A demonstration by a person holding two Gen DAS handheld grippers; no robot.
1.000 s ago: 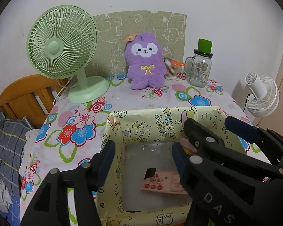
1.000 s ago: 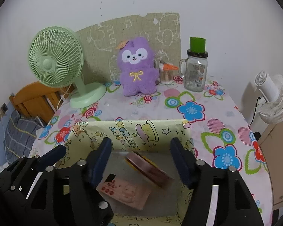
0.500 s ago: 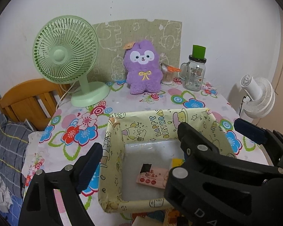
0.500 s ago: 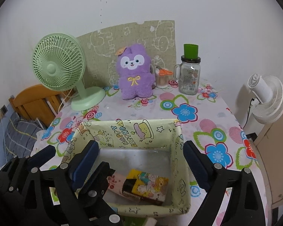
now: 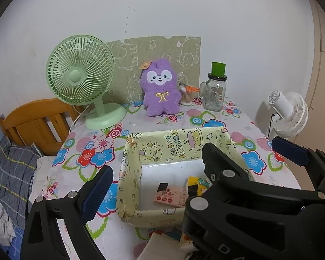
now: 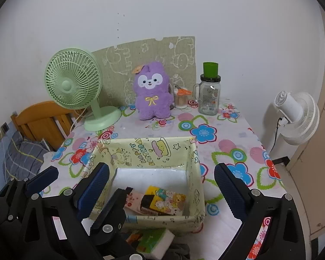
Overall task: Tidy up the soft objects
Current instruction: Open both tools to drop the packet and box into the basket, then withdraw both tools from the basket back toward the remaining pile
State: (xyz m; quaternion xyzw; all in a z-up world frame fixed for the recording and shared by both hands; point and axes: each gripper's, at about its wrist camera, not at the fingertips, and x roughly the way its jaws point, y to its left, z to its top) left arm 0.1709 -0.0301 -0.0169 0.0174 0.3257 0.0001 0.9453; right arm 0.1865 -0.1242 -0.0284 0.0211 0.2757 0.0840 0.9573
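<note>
Left gripper [image 5: 153,173]: jaws opening, wide, nothing between the pads; it hovers over the near left part of the box.
Right gripper [image 6: 161,183]: jaws opening, wide, nothing pressed by the pads; the box interior shows between them.
Near edge of table: a white pack with green print [image 6: 156,241] lies just in front of the box, on the flowered tablecloth [image 6: 234,149].
Storage box [image 6: 145,151]: yellow, cartoon-printed, open top, standing on the near middle of the table.
Box contents: a pink tissue pack [image 5: 170,197] lies flat on the white bottom, near the near wall; a yellow cartoon pack [image 6: 162,201] lies partly over it on the right.
Far left: a green desk fan [image 5: 80,71] stands upright.
Far middle: a purple plush toy [image 5: 160,91] sits upright against a green printed board [image 5: 123,54].
Far right: a small cotton-swab cup [image 6: 181,99], then a glass mug jar with a green cap [image 6: 209,93], both upright.
Beyond table, right: a white fan [image 6: 296,117].
Beyond table, left: a wooden bed frame [image 5: 32,121].
</note>
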